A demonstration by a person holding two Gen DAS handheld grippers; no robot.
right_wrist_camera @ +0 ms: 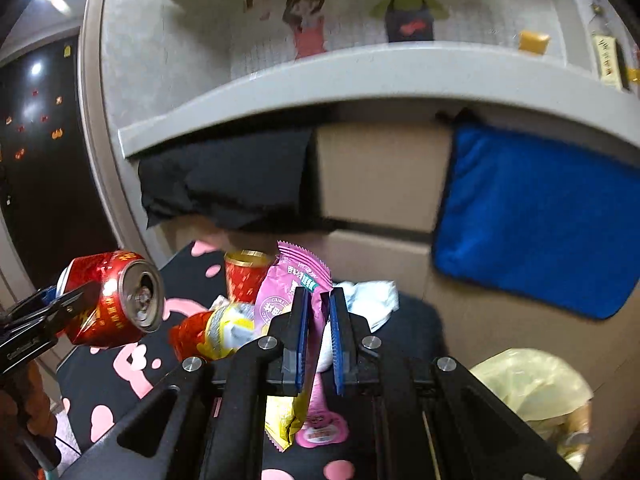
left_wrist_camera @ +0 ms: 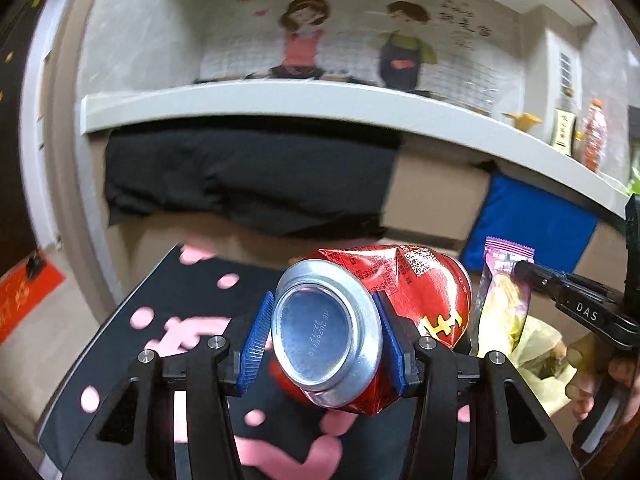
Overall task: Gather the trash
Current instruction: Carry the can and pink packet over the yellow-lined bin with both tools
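The left claw (left_wrist_camera: 326, 338) grips a dented red can (left_wrist_camera: 360, 320) between its blue pads, raised above the black, pink-patterned counter (left_wrist_camera: 192, 292). The right claw (right_wrist_camera: 320, 334) is closed on a pink snack wrapper (right_wrist_camera: 294, 284), lifted over more trash near the counter's far edge: a red cup (right_wrist_camera: 244, 276) and crumpled white tissue (right_wrist_camera: 374, 300)

Left gripper (left_wrist_camera: 324, 340) clamped half-wide; right gripper (right_wrist_camera: 320, 332) pinched shut, loaded
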